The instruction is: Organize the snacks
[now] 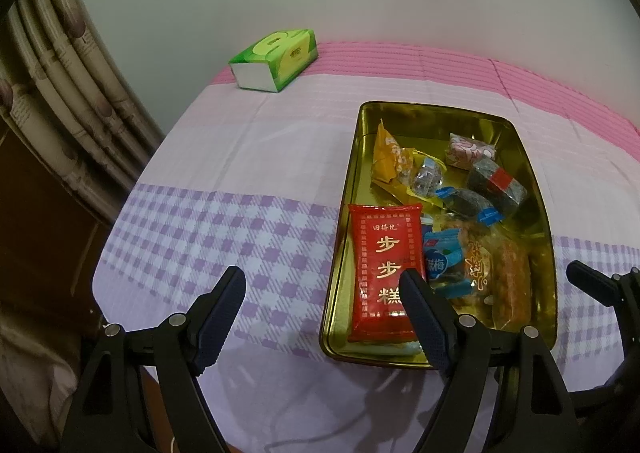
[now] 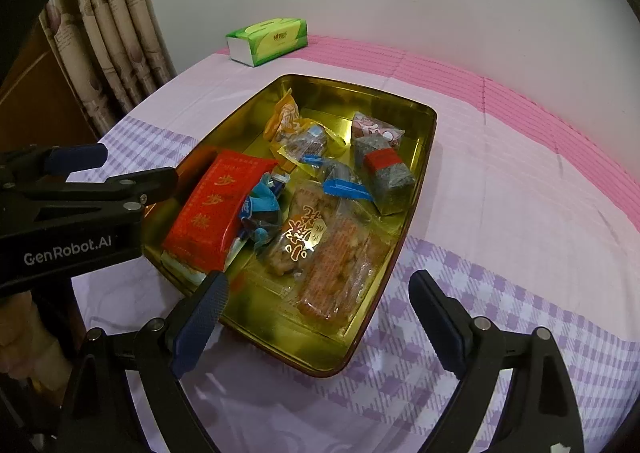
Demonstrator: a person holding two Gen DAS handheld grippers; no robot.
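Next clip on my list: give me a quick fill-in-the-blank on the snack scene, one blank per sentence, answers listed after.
1. The wrapped snacks lie inside a ____-coloured metal tin.
2. The largest packet, the red packet, bears ____ lettering.
3. The left gripper and right gripper both have jaws that are ____.
4. The tissue box near the wall is mainly ____.

Answers: gold; gold; open; green

The tin (image 2: 420, 157) is glossy gold metal; the snacks (image 2: 332, 261) lie in shiny plastic wrappers. The cloth (image 2: 500, 213) is matt woven fabric. The gripper pads (image 2: 202, 317) are ribbed.
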